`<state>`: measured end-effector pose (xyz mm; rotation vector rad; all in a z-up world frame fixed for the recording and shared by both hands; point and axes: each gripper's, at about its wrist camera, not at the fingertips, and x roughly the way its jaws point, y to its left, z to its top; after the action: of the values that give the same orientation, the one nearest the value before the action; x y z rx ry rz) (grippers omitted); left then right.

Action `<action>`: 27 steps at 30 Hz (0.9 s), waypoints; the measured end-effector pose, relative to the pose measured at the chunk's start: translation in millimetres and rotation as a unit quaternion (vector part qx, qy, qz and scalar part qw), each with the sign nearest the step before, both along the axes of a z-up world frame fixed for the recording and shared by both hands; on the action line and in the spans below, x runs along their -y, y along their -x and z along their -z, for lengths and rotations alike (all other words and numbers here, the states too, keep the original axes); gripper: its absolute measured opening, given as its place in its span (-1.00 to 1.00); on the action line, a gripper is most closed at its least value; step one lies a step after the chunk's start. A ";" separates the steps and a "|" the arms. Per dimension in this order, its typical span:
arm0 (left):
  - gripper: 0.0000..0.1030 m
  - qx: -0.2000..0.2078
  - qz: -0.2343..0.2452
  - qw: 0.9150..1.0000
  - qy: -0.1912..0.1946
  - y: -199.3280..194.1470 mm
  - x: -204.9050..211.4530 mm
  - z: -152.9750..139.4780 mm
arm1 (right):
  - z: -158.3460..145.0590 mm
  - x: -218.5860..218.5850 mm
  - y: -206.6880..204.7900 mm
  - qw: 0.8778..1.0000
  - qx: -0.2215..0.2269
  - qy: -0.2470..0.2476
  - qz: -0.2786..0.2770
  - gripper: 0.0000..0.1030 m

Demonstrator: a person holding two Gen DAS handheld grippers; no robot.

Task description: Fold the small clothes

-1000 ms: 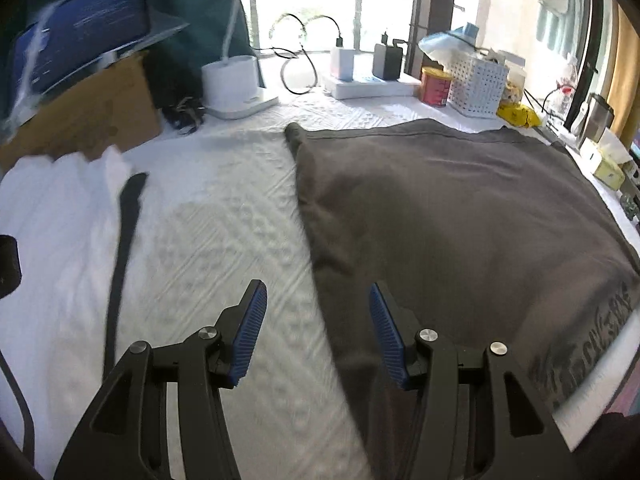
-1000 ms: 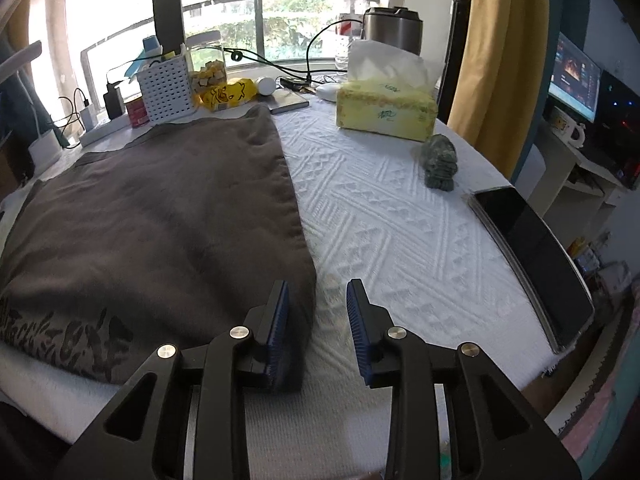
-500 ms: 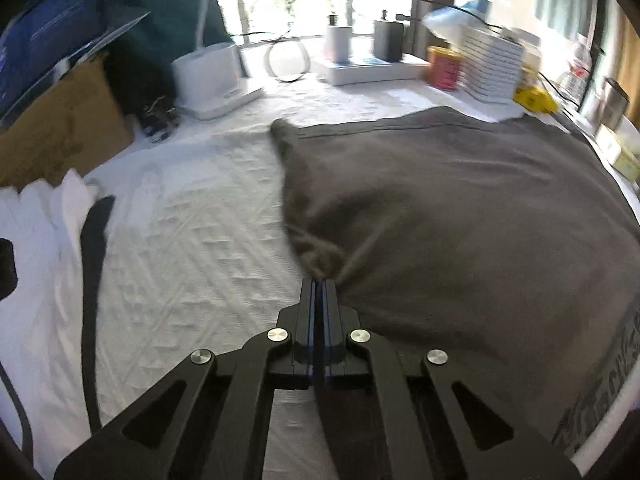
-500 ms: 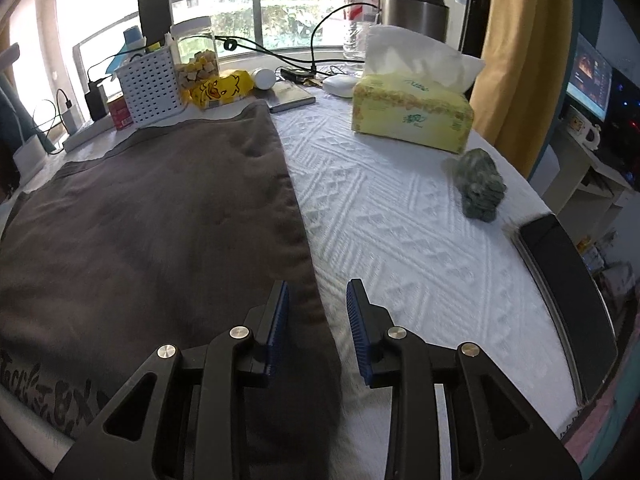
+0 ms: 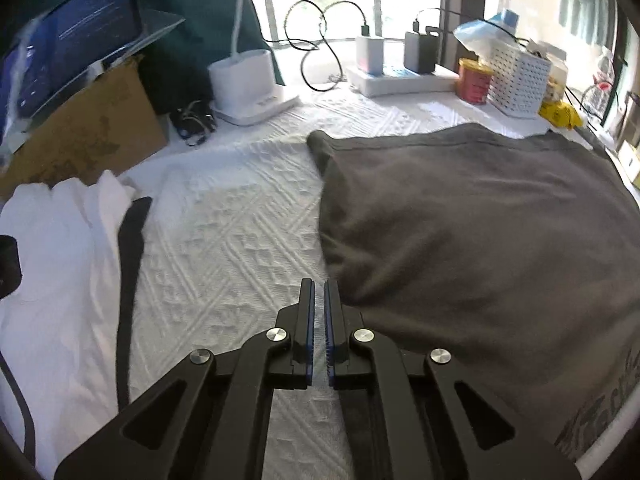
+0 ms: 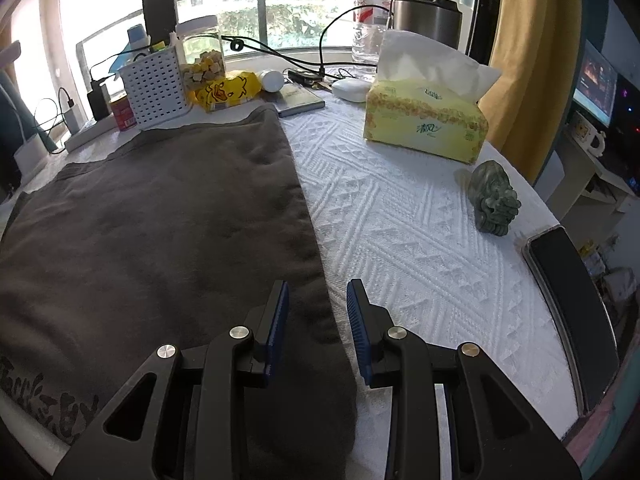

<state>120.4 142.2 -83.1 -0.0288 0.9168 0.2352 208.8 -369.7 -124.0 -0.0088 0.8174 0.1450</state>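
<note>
- Soft dark-grey shirt [image 5: 480, 232], matte knit, spread flat on a white quilted cover [image 5: 240, 248] with raised diamond ribbing, over the counter's near middle.
- Left tool [image 5: 319, 308]: blue ribbed pads nearly together, a thin gap between, nothing clamped; just beside the shirt's left edge.
- Right tool [image 6: 318, 312]: pads apart, straddling the shirt's right edge [image 6: 316, 264].
- Only in left view: white cloth [image 5: 60, 248] with black strap.
- Only in right view: tissue box [image 6: 424, 120], green carved figure [image 6: 494, 200].
</note>
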 end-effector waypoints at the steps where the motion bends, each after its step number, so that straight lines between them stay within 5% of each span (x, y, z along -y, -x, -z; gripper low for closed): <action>1: -0.87 0.004 -0.003 1.000 0.001 2.3 0.4 -2.7 | -1.4 -0.6 1.9 1.000 0.002 0.000 -0.001 -0.10; 2: -0.64 0.008 -0.004 1.000 0.004 4.9 1.4 -5.1 | -2.6 -1.2 4.1 1.000 0.004 -0.001 -0.002 0.22; 3: -0.23 0.011 -0.004 1.000 0.007 6.7 2.2 -7.0 | -4.3 -1.8 6.5 1.000 0.006 -0.003 -0.003 0.31; 5: 0.15 0.031 -0.002 0.999 0.017 13.8 5.8 -13.7 | -7.1 -2.5 10.5 1.000 0.009 -0.002 -0.006 0.36; 27: 0.16 0.100 0.124 0.984 0.085 60.0 94.4 -38.7 | -17.0 1.6 80.7 1.000 0.021 -0.015 -0.015 0.37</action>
<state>60.4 47.8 -44.5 -0.0927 0.7300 -0.0780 128.1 -371.4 -107.0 0.0030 0.7738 0.1852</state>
